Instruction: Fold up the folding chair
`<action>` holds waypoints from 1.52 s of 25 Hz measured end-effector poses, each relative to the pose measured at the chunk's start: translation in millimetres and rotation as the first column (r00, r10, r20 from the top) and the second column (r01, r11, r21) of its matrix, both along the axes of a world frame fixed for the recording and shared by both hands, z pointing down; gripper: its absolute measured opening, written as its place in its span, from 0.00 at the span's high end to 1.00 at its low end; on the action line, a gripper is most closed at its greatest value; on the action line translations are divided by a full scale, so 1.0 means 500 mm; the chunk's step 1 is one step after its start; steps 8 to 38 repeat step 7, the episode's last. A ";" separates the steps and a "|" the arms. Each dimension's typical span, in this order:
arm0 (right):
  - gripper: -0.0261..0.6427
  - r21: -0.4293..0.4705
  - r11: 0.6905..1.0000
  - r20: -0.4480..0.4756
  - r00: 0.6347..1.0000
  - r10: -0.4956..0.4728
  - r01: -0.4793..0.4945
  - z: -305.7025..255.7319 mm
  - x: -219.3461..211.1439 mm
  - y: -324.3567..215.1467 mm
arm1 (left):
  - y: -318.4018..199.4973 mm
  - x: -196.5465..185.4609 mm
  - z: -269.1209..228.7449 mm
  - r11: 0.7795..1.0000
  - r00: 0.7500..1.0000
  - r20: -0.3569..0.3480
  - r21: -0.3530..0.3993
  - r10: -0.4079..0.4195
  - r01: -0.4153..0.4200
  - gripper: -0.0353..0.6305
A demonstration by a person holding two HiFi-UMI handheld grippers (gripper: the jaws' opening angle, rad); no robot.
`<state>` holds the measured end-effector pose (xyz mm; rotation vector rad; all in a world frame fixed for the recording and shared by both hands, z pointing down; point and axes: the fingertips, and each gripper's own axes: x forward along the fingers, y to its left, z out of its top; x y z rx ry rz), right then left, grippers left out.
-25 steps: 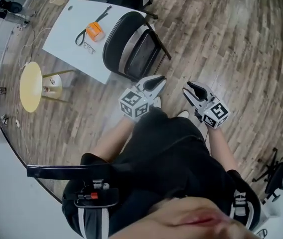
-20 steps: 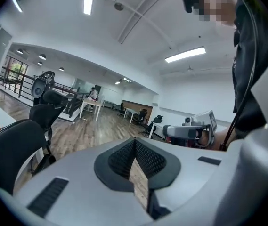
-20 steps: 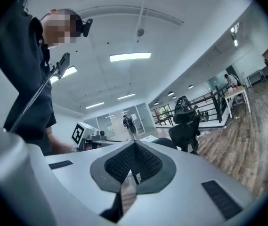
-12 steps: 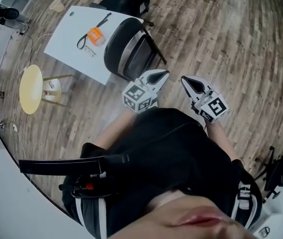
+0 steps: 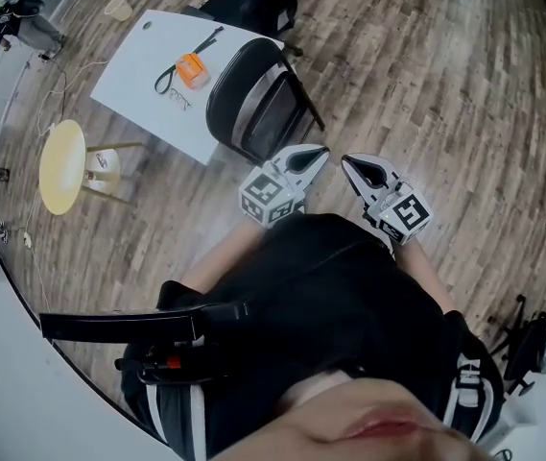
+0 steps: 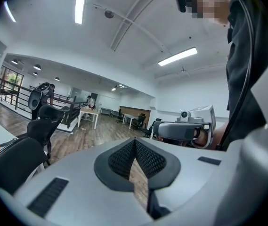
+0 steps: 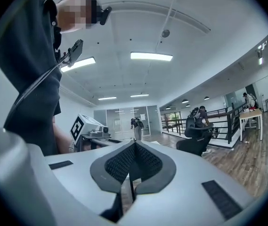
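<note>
Folding chair (image 5: 253, 99) legs mostly hidden — small dark item (image 5: 182, 101) unidentifiable.

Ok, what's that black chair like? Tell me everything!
The folding chair is black with a thick rounded rim, a pale grey band and a dark mesh-looking middle, on thin dark legs. It stands on the wooden floor right by the white table. Nothing is holding it.

Bright, even light from ceiling strip lights (image 7: 151, 56); sharp, fisheye-bent edges.

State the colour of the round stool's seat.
Pale yellow; the round stool shows best in the head view.
</note>
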<state>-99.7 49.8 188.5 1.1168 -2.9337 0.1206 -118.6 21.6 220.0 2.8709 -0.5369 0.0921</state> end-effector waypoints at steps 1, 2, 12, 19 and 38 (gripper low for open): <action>0.95 0.004 1.000 0.001 1.000 -0.003 0.003 0.000 -0.002 0.001 | 0.002 -0.002 0.000 1.000 1.000 0.003 0.005 0.000 0.000 0.94; 0.95 0.004 1.000 0.002 1.000 -0.002 0.002 -0.001 -0.003 0.002 | 0.002 -0.004 -0.001 1.000 1.000 0.005 0.011 0.001 -0.001 0.94; 0.95 -0.004 1.000 0.011 1.000 0.008 -0.008 -0.001 -0.006 -0.008 | -0.001 -0.016 -0.011 0.999 1.000 0.008 0.040 -0.001 0.001 0.94; 0.95 -0.004 1.000 0.011 1.000 0.008 -0.008 -0.001 -0.006 -0.008 | -0.001 -0.016 -0.011 0.999 1.000 0.008 0.040 -0.001 0.001 0.94; 0.95 -0.004 1.000 0.011 1.000 0.008 -0.008 -0.001 -0.006 -0.008 | -0.001 -0.016 -0.011 0.999 1.000 0.008 0.040 -0.001 0.001 0.94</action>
